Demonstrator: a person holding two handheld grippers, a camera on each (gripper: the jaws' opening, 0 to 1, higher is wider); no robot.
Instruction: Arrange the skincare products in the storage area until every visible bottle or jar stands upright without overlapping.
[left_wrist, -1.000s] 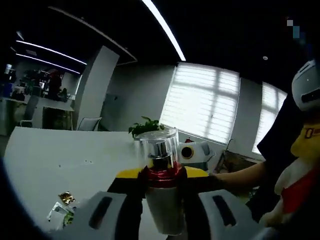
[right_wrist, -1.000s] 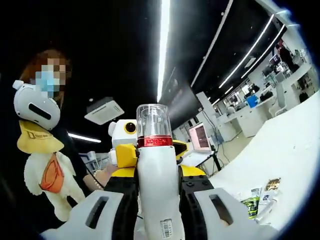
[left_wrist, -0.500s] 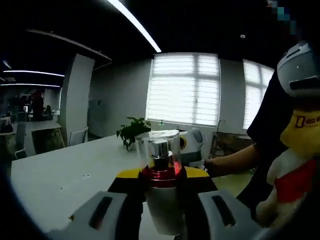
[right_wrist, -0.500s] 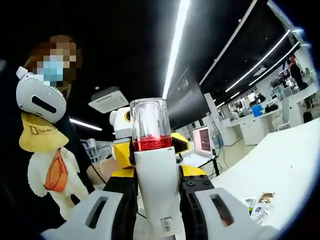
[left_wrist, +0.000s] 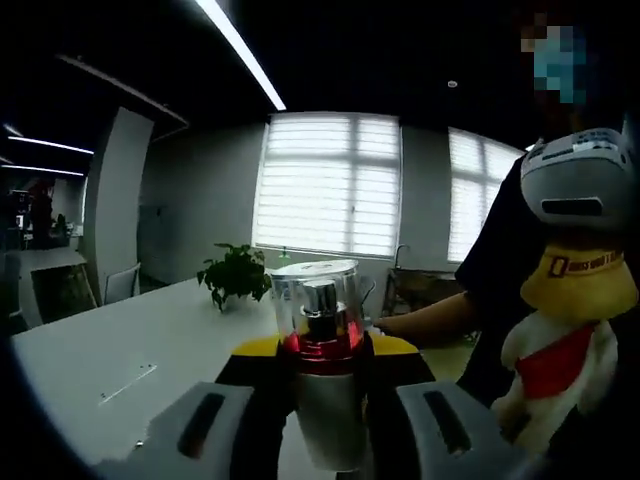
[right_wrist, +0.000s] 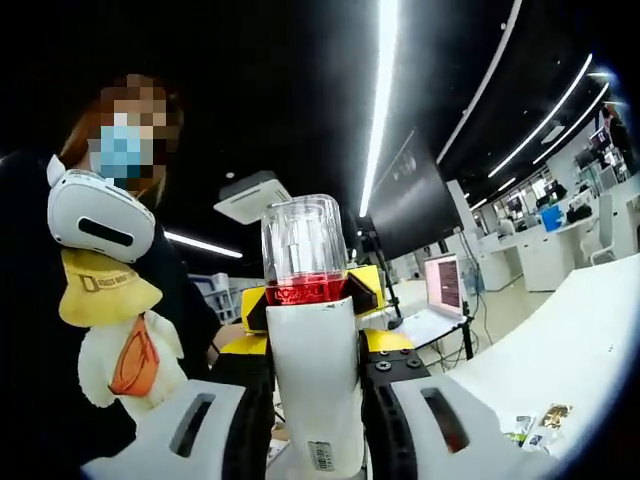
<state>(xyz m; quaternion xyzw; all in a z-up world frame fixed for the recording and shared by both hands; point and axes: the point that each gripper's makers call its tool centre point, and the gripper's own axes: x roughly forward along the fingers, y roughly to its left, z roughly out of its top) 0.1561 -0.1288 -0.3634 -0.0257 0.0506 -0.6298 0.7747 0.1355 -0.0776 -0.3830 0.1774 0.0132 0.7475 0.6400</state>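
A person (left_wrist: 520, 300) in dark clothes with a plush toy (left_wrist: 560, 340) on the chest stands close beside my grippers. The white table (left_wrist: 120, 350) stretches under my left gripper (left_wrist: 325, 420), a potted plant (left_wrist: 232, 275) near its far edge. Both my left and right gripper (right_wrist: 312, 425) are clamped on the same white pump bottle (right_wrist: 318, 385), held up off the table, clear cap on top. Small packets (right_wrist: 540, 430) lie at the table's near edge in the right gripper view
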